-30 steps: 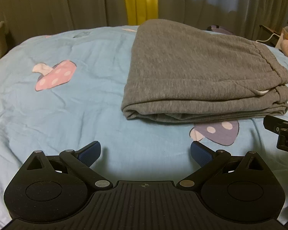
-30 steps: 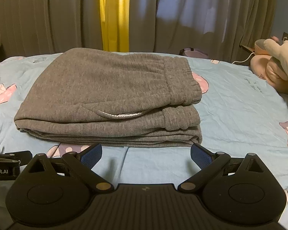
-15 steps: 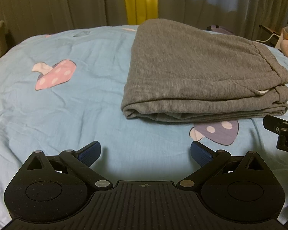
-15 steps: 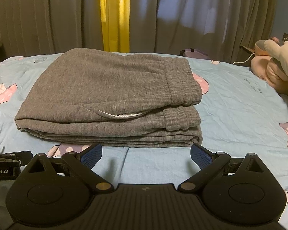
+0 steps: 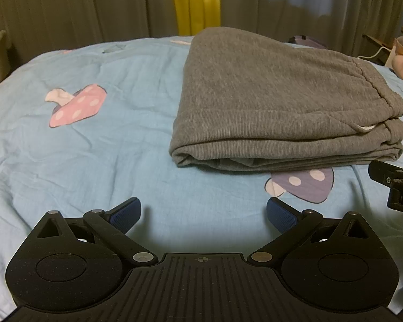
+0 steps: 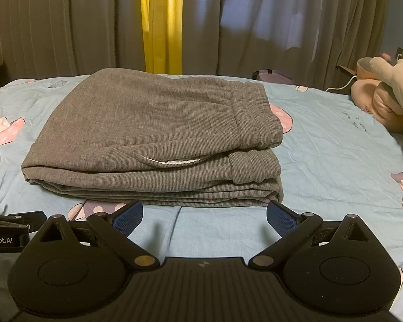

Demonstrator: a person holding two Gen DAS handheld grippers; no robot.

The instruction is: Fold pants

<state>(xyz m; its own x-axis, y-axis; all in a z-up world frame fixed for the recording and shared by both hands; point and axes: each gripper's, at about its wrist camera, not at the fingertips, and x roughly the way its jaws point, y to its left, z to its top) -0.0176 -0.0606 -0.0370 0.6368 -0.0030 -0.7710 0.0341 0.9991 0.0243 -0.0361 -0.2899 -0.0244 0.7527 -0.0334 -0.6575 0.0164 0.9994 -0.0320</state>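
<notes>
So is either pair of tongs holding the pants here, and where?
Nothing is held. The left tongs and right tongs are open, short of the folded grey pants.

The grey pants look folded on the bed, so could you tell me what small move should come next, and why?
Probably just draw both back. The grey pants lie in a compact stack on the blue sheet, and the left hand-held gripper and right hand-held gripper are open and empty.

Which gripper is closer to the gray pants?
Right. The right gripper has its open fingers almost at the gray pants' front edge; the left gripper sits farther back, off their left corner.
</notes>
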